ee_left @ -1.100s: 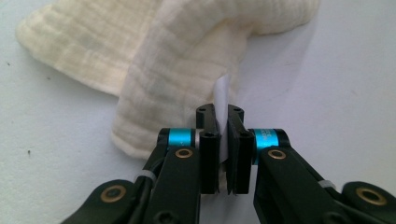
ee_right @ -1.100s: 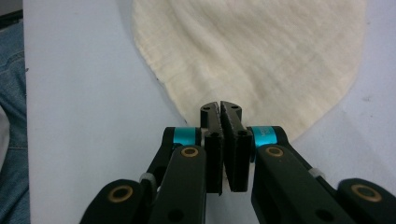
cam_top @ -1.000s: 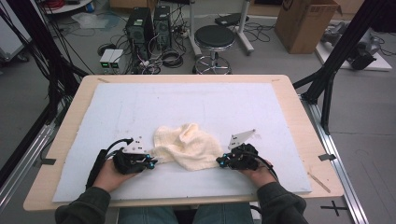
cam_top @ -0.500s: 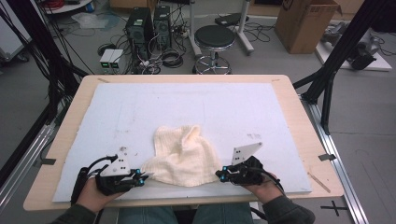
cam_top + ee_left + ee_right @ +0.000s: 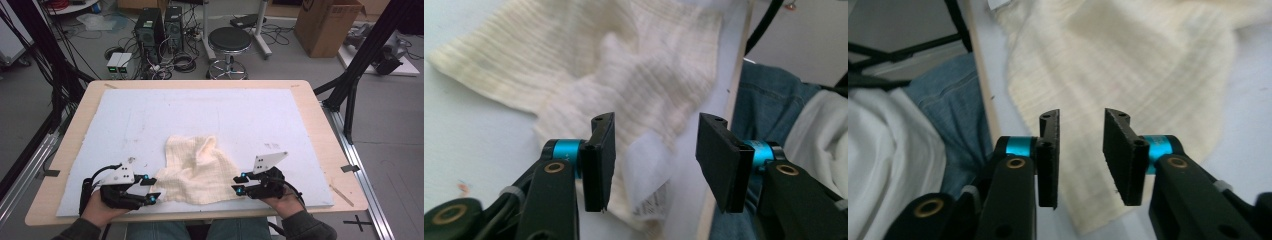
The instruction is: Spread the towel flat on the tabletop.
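One cream ribbed cloth [image 5: 196,170], rumpled, lies on the pale blue mat [image 5: 150,120] that covers the wooden desk [image 5: 320,125], at the mat's near edge in the high view. Two grippers flank the cloth there: the left gripper [image 5: 150,190] just beside its near left corner, the right gripper [image 5: 239,184] just beside its near right edge.

In the left gripper view the two black fingers [image 5: 600,160] have just been opening and stand apart above the cloth's [image 5: 624,75] corner, pressing on nothing.

In the right gripper view the two fingers [image 5: 1120,150] have also just been opening; a narrow gap parts them above the cloth [image 5: 1128,60], nothing gripped.
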A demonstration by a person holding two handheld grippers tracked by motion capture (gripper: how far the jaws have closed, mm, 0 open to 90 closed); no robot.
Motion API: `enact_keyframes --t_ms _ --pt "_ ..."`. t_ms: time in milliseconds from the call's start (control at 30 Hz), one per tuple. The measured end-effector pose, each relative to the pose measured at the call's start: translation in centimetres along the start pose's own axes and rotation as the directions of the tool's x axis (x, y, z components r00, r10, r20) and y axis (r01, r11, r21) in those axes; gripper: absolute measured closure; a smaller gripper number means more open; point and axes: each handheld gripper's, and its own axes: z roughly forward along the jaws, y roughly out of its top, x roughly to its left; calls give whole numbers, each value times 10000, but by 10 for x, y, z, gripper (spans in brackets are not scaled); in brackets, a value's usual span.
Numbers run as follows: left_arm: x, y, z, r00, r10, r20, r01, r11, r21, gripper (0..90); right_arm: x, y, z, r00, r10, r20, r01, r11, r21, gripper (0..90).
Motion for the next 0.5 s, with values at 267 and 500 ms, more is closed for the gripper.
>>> enact_keyframes --t_ms 267,500 --pt "39 35 20 9955 -649 -689 617 9970 -476 479 -31 13 1 9959 491 762 -457 9979 -459 627" --pt "82 56 57 9823 -1217 -1424 1178 9924 -352 471 -58 27 14 9921 717 1031 -649 9956 -680 600"
